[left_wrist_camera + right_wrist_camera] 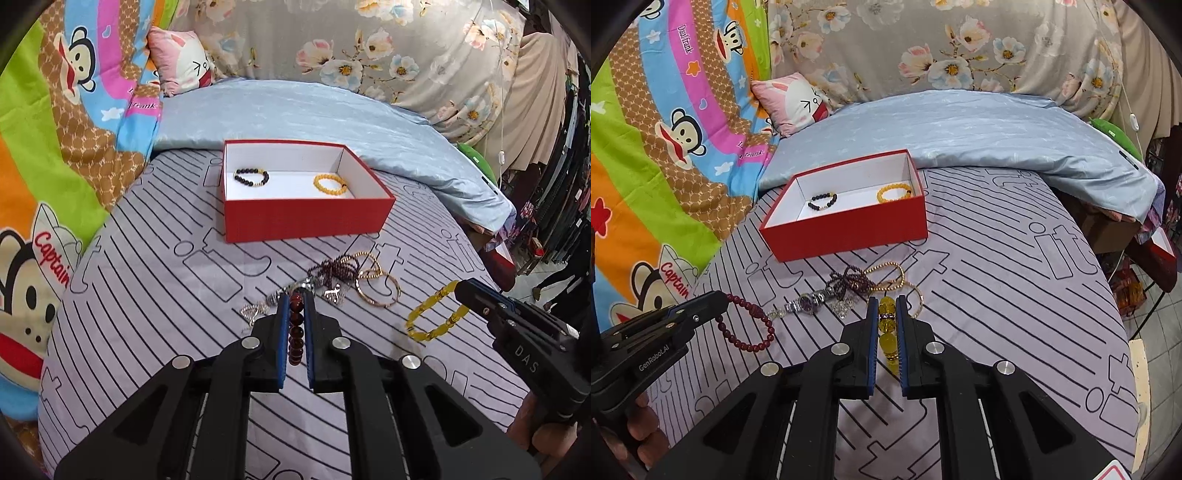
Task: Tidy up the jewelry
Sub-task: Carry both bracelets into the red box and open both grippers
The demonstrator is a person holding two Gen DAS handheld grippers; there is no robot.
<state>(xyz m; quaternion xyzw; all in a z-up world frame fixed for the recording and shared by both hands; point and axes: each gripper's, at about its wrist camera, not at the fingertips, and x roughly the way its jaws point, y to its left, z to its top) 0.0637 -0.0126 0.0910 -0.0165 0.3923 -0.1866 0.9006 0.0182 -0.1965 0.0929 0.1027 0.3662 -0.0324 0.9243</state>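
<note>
The left gripper point(296, 306) is pinching a dark red bracelet point(296, 338) and the right gripper point(887, 308) a yellow bracelet point(887, 328). Both are being carried; next, release them into the red box point(306, 218) ahead.

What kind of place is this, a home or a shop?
Most likely a bedroom in a home. The work goes on upon a bed with a striped sheet; a blue quilt and a pink pillow lie behind the red box. Dark clothes seem to hang at the right edge.

Four bead bracelets point(251, 177), one box point(306, 218)
</note>
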